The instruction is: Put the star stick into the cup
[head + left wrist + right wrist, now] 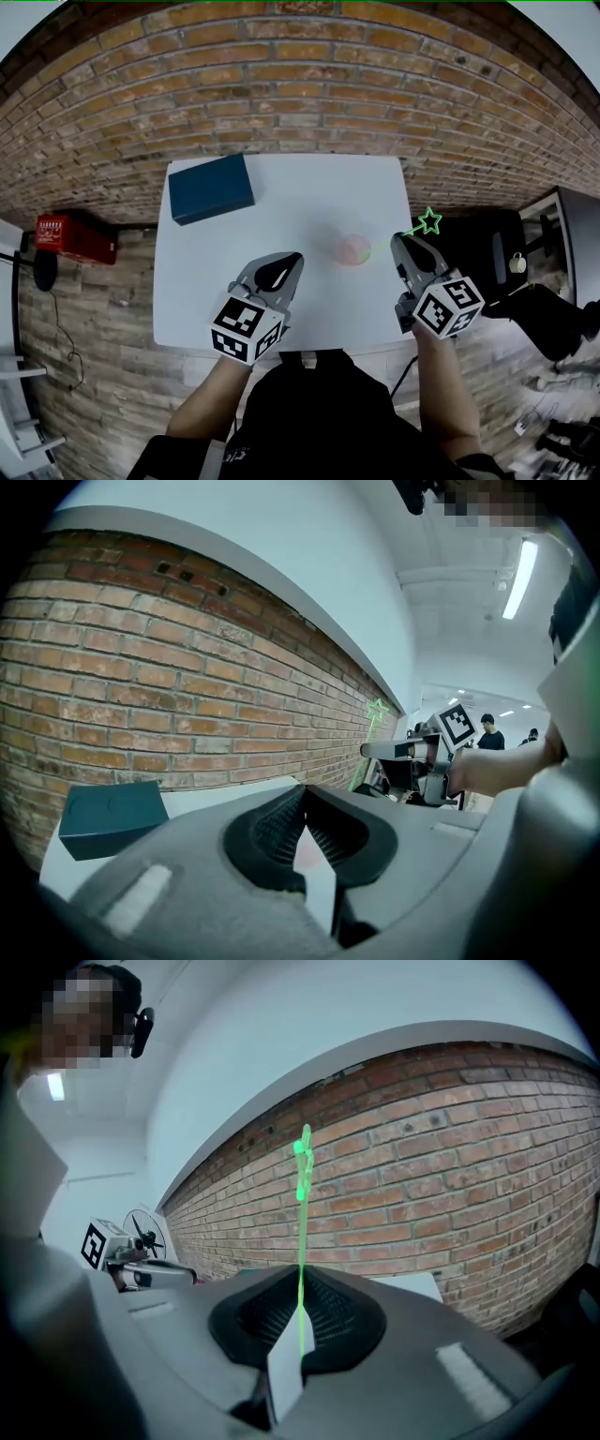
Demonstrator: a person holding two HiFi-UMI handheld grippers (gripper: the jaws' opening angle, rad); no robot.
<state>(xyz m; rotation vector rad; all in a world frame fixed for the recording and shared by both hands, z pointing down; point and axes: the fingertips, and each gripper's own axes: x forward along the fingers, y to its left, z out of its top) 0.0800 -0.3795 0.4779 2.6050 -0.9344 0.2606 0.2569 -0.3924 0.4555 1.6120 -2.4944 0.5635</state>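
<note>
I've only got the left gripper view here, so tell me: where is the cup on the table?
Observer: The cup stands on the white table, between the left gripper and the right gripper, closer to the right one.
Operator: Does the right one actually grip the star stick?
Observer: Yes. The right gripper view shows its jaws shut on the star stick, with the star end pointing away from the gripper.
Operator: Is the star above the cup?
Observer: No. In the head view the star shows to the right of the cup, not over it.
</note>
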